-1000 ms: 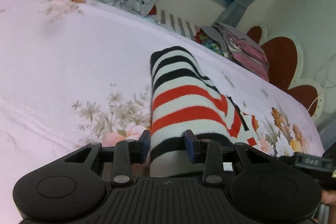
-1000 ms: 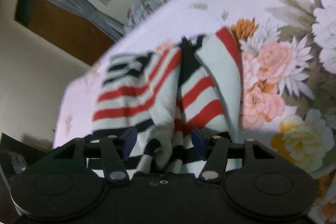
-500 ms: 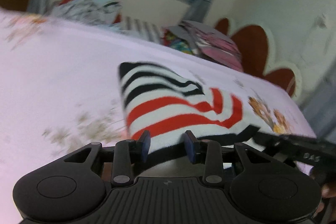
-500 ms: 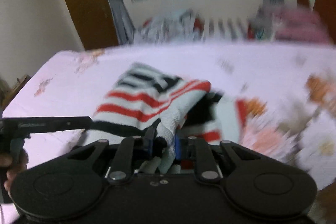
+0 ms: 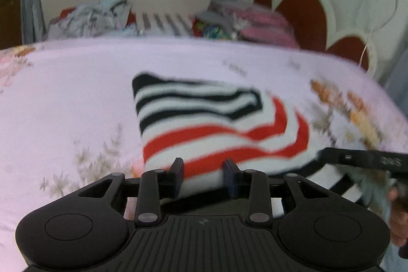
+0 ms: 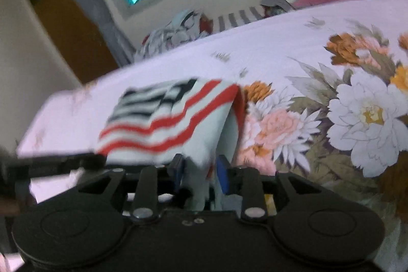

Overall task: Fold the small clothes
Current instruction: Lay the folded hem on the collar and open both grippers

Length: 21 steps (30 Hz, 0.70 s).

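Since the striped knit garment [image 5: 204, 124], lying mid-bed [image 5: 63, 98], looks light, soft and limp, grip its near hem, where left tool [image 5: 204, 170] at 6 o'clock and right tool [image 6: 200, 170] each clench it.

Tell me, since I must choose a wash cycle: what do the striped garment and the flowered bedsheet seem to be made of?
Striped garment: probably a soft knit, matte and fuzzy at the edges, drooping limply; blur leaves the fibre open.
Flowered bedsheet: likely thin woven cotton or a blend, smooth and matte, with a flat printed pattern.
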### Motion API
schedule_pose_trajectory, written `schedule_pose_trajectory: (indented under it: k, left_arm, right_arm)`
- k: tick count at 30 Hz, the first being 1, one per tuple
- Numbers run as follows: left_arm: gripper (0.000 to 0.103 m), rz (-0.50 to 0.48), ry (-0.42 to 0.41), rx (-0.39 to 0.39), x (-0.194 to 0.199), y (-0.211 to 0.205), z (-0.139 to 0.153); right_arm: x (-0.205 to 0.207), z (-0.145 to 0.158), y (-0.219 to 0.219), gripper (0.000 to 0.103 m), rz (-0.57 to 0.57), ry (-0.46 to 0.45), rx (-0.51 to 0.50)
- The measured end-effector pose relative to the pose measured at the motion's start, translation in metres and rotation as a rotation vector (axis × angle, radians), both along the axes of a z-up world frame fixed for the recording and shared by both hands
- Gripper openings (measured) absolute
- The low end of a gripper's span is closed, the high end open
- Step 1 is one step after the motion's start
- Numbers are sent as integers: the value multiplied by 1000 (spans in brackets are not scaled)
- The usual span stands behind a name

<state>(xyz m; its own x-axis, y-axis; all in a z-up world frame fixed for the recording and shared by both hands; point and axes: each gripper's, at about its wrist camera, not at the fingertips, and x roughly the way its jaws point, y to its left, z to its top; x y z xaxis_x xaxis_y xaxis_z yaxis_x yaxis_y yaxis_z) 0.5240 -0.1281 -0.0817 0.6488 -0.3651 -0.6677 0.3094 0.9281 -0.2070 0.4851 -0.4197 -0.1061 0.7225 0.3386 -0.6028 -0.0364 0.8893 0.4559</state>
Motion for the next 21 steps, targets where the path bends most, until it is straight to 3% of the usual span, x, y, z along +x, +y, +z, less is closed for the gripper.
schedule_pose_trajectory:
  k: [6, 7, 9, 11, 14, 18, 21]
  left_arm:
    - [35, 1, -1, 23, 31, -7, -5]
    - [35, 2, 7, 19, 36, -8, -6]
    - [35, -18, 67, 58, 47, -15, -16]
    - [35, -69, 62, 132, 50, -25, -22]
    - [35, -73, 80, 159, 53, -31, -18]
    - [35, -66, 25, 159, 29, -25, -4]
    - [35, -75, -20, 142, -8, -17, 8]
  right_arm:
    - [50, -3, -10, 27, -8, 42, 58]
    - [56, -4, -11, 23, -6, 53, 60]
    - [64, -6, -7, 10, 5, 43, -12]
    - [69, -18, -1, 8, 25, 79, -100]
    - [66, -25, -2, 8, 21, 77, -100]
    - [50, -3, -4, 14, 13, 61, -70]
    - [19, 23, 7, 15, 98, -5, -106]
